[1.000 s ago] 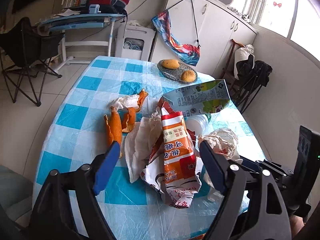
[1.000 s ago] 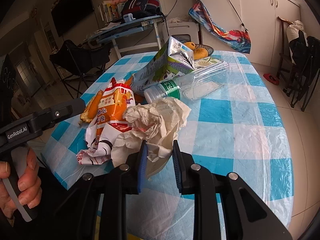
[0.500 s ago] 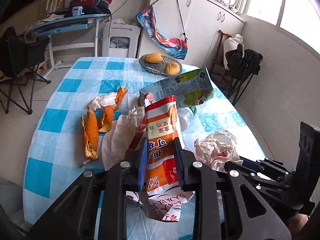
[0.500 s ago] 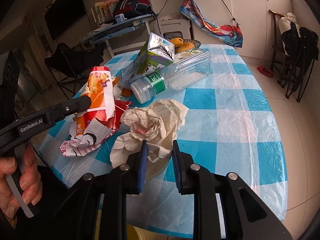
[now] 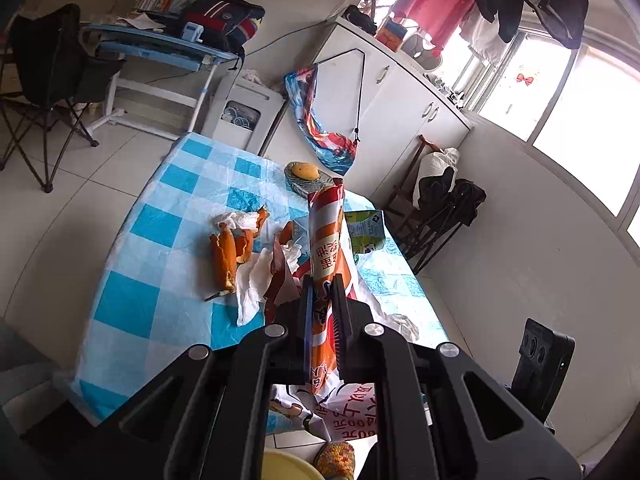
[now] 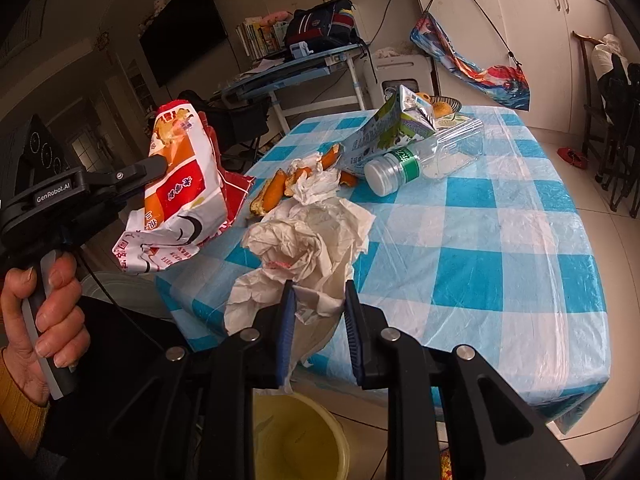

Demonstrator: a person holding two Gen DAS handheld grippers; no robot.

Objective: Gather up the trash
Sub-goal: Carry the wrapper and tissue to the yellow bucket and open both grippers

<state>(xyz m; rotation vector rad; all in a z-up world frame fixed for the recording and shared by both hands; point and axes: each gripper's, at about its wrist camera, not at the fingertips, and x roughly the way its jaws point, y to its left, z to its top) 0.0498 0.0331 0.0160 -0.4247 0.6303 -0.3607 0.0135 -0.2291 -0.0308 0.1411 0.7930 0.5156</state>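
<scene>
My left gripper (image 5: 323,292) is shut on an orange and red snack bag (image 5: 327,248) and holds it in the air off the table's near edge; the bag also shows in the right wrist view (image 6: 182,184). My right gripper (image 6: 318,300) is shut on crumpled white paper (image 6: 304,248), which hangs partly over the table edge above a yellow bin (image 6: 296,436). Orange peels (image 5: 224,256), a white tissue (image 5: 256,280), a green milk carton (image 6: 384,132) and a clear plastic bottle (image 6: 424,156) lie on the blue checked table (image 6: 500,240).
A basket with fruit (image 5: 304,178) stands at the table's far end. A folding chair (image 5: 44,72) and a desk (image 5: 160,48) stand beyond on the left. White cabinets (image 5: 396,92) and a dark chair (image 5: 444,208) are on the right.
My left gripper closed on the snack bag and lifted it up and off the table toward the near edge. My right gripper pulled the crumpled paper back toward the edge, over the bin.
</scene>
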